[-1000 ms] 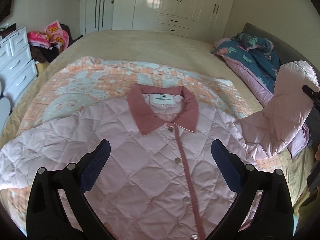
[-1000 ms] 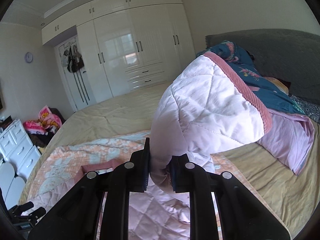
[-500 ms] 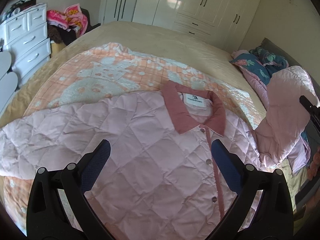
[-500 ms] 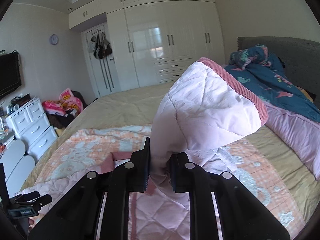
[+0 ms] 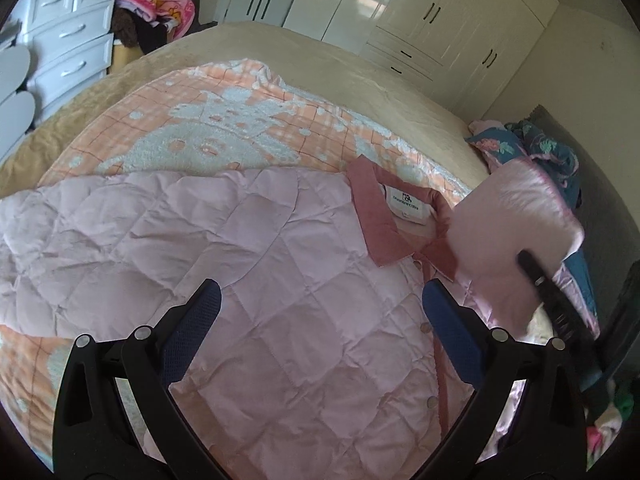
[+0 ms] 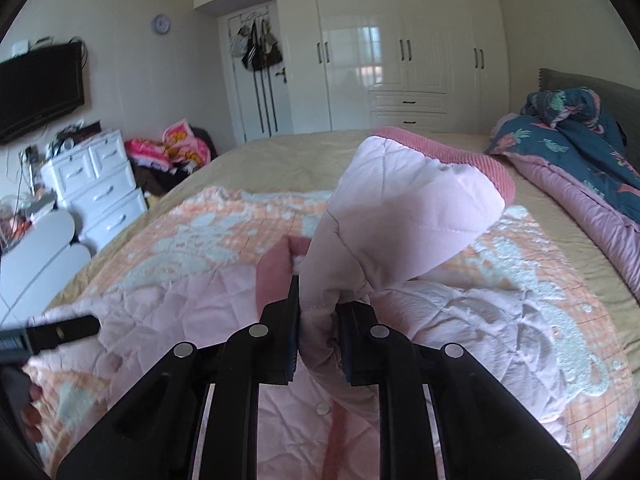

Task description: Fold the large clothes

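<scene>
Folding's barely started: the pink quilted jacket (image 5: 280,264) lies buttoned and face-up on the bed (image 5: 320,56). Right hand-held gripper (image 6: 318,340) is pinching one sleeve (image 6: 400,216), lifted over the chest. Left hand-held gripper (image 5: 320,312) hovers spread, empty. Other sleeve and body aren't folded.

Bedroom — glossy white wardrobe (image 6: 400,52), white drawers (image 6: 96,188), wall television (image 6: 40,88).

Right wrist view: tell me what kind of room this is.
A bedroom: a wide bed fills the middle, a white wardrobe lines the far wall, and a white drawer chest stands beside it.
</scene>
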Tool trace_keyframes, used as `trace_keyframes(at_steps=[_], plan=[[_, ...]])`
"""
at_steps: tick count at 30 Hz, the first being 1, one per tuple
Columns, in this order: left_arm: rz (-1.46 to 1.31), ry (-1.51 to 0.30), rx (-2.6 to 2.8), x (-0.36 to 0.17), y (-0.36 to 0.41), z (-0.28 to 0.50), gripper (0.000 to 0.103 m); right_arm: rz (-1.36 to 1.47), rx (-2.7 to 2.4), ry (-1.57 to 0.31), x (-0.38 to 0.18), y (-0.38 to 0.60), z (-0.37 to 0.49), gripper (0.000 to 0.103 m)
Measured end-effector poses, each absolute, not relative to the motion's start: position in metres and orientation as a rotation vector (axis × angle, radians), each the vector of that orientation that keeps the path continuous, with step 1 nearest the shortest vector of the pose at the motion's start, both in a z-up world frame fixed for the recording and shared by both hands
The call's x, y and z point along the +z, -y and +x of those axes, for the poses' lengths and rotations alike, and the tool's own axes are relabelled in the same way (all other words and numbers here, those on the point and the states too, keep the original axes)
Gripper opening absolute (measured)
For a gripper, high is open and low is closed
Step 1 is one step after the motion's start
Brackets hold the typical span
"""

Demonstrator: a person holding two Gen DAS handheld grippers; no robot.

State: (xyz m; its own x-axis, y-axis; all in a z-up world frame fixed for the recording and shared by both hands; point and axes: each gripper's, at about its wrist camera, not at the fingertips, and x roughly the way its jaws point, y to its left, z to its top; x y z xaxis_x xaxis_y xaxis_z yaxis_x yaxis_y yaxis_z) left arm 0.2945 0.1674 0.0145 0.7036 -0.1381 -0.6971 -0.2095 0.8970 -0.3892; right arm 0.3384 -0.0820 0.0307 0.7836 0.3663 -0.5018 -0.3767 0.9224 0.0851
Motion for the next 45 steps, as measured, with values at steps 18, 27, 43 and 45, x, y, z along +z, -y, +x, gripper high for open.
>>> trace_keyframes(at_steps=[18, 27, 43, 45], plan=[[-0.709, -0.85, -0.03, -0.014, -0.186, 0.301, 0.095, -0.334, 0.629, -0.736, -0.07, -0.013, 0.303, 0.055], [-0.847, -1.003, -0.103, -0.076, -0.16, 0.333, 0.092, -0.195, 0.645, -0.75, -0.039, 0.055, 0.285, 0.077], [-0.52, -0.953, 0.02, -0.074, -0.153, 0.326, 0.013, 0.005, 0.261, -0.889, -0.041, 0.207, 0.37, 0.077], [-0.489, -0.969, 0.034, -0.08, -0.15, 0.327, 0.017, 0.007, 0.235, -0.947, -0.055, 0.213, 0.376, 0.077]])
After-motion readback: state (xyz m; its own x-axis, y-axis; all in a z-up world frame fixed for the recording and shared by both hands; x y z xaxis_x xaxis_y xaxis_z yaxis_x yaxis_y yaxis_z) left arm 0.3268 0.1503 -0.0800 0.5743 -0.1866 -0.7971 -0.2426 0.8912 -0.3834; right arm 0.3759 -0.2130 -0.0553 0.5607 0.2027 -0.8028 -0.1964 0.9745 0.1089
